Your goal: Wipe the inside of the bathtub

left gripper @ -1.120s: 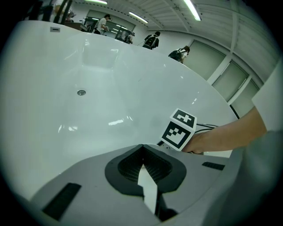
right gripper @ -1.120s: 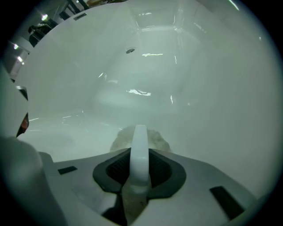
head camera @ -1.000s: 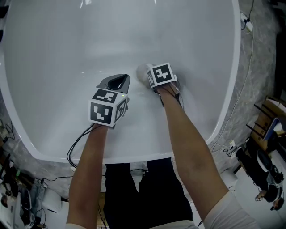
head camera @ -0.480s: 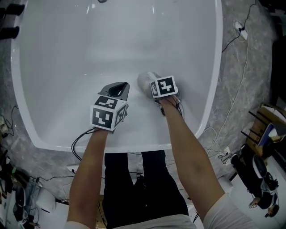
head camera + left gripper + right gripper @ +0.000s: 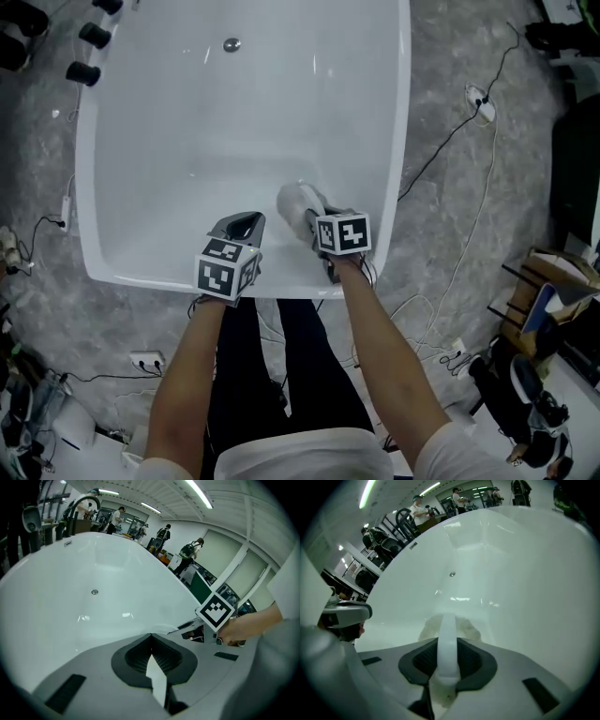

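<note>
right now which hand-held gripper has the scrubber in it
The right hand-held gripper: its jaws are clamped on the white scrubber inside the bathtub. The left hand-held gripper is shut with nothing between its jaws.

Bathtub [image 5: 187,122]: white, glossy, oval, light glare on inner walls. Round metal drain [image 5: 232,44] in basin floor at far end.

Wiping pad [image 5: 296,200]: pale, fluffy, on white handle. Handle clamped in right gripper [image 5: 314,218]. Pad lies against tub interior, near end, right side.

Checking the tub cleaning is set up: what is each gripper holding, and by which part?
The right gripper holds a white scrubber by its handle; the left gripper is shut on nothing.
</note>
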The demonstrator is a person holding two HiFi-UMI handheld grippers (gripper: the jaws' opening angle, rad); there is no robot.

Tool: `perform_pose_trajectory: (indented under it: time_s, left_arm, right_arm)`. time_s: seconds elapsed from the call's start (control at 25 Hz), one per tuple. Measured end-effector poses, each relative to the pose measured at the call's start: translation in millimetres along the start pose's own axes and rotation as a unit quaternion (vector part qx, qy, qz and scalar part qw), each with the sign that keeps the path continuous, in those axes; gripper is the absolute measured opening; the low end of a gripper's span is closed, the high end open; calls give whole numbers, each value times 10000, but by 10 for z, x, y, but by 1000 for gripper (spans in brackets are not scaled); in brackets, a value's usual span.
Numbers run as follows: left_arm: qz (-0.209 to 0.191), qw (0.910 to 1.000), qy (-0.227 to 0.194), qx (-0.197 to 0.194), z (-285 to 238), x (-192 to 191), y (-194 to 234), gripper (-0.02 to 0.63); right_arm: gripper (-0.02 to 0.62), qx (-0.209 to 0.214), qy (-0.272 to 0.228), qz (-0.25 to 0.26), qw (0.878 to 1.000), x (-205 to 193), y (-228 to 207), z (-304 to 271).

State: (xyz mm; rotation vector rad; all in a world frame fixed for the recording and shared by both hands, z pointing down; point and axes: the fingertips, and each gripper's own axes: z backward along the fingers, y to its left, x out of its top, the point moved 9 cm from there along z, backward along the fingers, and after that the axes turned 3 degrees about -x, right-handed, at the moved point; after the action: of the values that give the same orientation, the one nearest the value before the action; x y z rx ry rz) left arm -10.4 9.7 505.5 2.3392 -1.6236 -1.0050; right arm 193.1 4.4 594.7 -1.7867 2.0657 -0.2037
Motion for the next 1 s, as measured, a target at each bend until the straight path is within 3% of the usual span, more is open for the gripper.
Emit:
perform_pose_trajectory:
  time_s: [0.2,0.52,0.8,1.0]
  left_arm:
    - [116,9991,-400,72,477,117,-419,6]
    - [-80,9962,-841,198,1292,365,-1101,6]
    - [-291,9891,-1360,473,2117,443,-1584,6]
    - [-395,9827,-1733,528,2622,400,-1773,6]
  right_arm:
    - [98,390,-515,104,9979,-81,202,744]
    - [98,766,-1344,132,9879,-178,469,1889]
    - [98,951,-1865,851,9741,-267,760,2785]
    - [98,1152,-2342,1099,9591,-284,993,3342]
